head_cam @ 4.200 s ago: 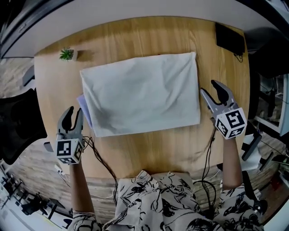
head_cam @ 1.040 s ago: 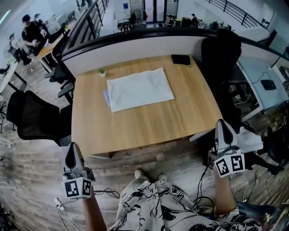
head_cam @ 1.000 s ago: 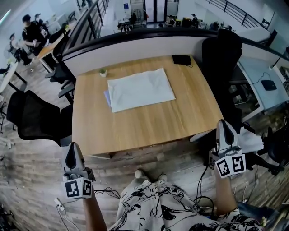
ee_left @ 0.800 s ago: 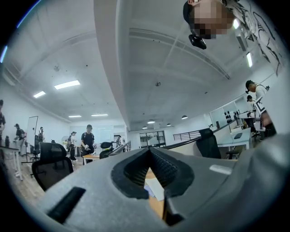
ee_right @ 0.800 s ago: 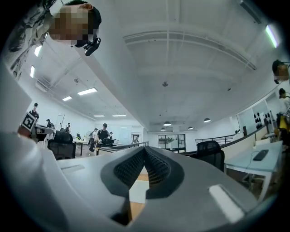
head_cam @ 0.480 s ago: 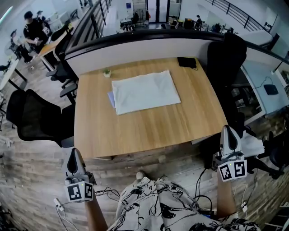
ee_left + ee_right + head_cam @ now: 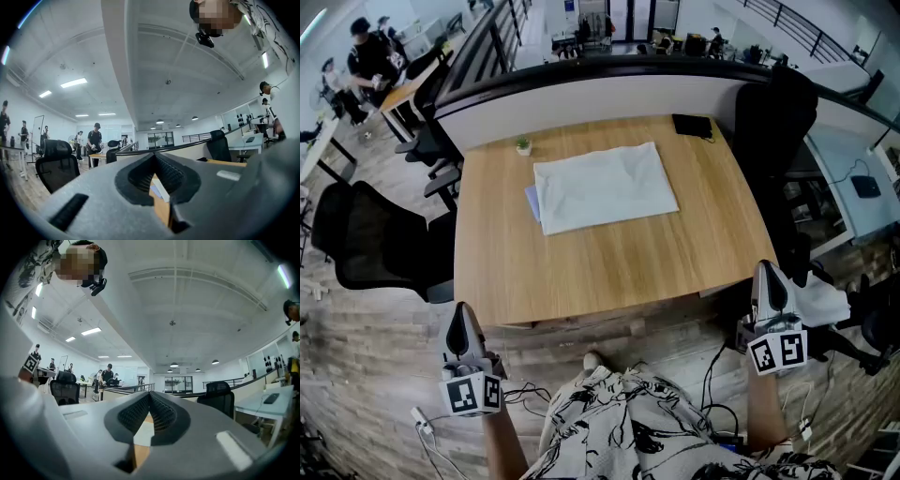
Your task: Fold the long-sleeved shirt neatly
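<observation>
Shirt: the pale white long-sleeved shirt [image 7: 605,186] lies as a flat, even rectangle on the far half of the light wooden surface [image 7: 609,267].
Loose parts: no sleeve shows; a bluish edge peeks out at its left side.
Left gripper [image 7: 461,317]: jaws together, empty, over the floor, well apart from the shirt.
Right gripper [image 7: 766,277]: jaws together, empty, likewise clear of the surface.
Progress: folding judged done.
Remaining: perhaps tucking in the bluish edge.

You're getting open passage over the near half of the table [image 7: 600,272]; shirt [image 7: 605,186], plant [image 7: 523,145] and black box [image 7: 693,125] are occupying the far half, chairs [image 7: 375,246] flanking.
</observation>
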`<state>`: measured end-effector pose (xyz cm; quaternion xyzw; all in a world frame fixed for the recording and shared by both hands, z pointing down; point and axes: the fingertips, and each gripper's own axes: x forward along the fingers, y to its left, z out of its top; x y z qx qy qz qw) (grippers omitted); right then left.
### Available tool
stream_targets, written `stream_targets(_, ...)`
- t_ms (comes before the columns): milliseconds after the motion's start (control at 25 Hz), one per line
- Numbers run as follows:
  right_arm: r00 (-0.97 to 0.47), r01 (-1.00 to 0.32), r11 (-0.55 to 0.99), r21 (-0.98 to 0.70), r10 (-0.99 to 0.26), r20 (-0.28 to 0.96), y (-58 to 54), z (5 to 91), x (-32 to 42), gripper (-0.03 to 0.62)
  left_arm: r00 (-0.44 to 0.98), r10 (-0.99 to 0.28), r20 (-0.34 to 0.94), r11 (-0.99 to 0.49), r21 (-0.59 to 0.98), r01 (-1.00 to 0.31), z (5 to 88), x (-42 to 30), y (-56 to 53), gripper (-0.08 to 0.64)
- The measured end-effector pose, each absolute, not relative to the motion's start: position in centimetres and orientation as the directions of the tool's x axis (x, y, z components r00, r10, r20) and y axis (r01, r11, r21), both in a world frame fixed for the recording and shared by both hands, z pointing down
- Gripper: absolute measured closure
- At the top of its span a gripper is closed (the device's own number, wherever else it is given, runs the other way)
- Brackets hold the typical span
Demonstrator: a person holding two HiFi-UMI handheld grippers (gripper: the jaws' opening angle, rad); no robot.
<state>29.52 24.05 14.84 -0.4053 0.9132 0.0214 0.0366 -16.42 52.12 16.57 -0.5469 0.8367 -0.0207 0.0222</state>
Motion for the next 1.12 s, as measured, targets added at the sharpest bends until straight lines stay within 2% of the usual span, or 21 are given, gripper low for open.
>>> stream_targets(1120,-0.709,-0.704,0.710,0.017,-0.701,-0.072,24.7,14.5,27.7,0.586,-0.393,-0.919,-0.001,0.393,-0.062,-0.918,16.6,-15.5,51.5,0.555)
